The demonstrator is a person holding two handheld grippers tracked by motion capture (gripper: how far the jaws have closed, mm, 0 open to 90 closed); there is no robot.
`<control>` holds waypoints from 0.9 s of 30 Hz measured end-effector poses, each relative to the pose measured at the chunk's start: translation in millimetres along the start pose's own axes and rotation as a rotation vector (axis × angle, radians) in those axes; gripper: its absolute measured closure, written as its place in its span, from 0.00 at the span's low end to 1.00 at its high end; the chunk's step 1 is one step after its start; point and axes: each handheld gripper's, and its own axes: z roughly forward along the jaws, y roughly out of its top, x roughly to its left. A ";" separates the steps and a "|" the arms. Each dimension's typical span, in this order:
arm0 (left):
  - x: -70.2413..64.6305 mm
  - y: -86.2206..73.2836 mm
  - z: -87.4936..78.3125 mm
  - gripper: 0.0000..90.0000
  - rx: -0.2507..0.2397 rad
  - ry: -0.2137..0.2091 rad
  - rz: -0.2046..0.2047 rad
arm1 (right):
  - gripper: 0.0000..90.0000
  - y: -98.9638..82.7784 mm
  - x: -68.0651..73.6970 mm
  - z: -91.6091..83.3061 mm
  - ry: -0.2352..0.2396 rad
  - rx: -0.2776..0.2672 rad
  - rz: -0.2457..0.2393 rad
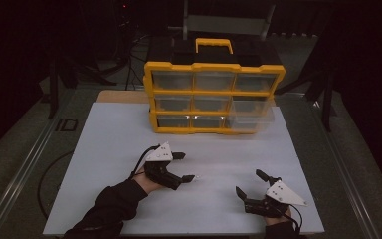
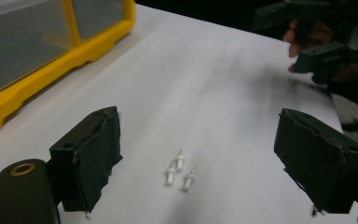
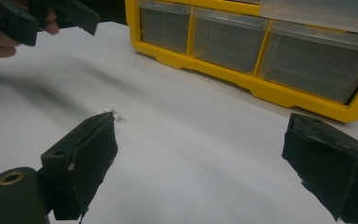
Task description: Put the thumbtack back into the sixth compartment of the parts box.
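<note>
High view shows the left gripper [image 1: 184, 167] with jaws apart above the white bench [image 1: 109, 149], and the three small white plastic pins [image 2: 179, 170] lie on the bench between its jaws, untouched, with bare surface all around them. The right gripper [image 1: 252, 184] is also open and holds nothing, near the front edge. The yellow plastic drawer cabinet [image 1: 214, 94] stands at the back edge, well apart from both.

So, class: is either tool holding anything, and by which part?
Nothing is held: the left tool stands open around three small white pegs, and the right tool is open.
</note>
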 end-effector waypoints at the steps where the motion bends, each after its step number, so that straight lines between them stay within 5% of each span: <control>1: 0.6 0.0 2.7 0.17 0.017 0.012 0.002 | 0.11 0.2 0.3 0.3 0.005 -0.003 0.003; 27: 16.4 -14.2 42.0 0.64 0.227 0.001 -0.060 | 0.11 0.3 3.4 3.2 0.012 0.012 -0.025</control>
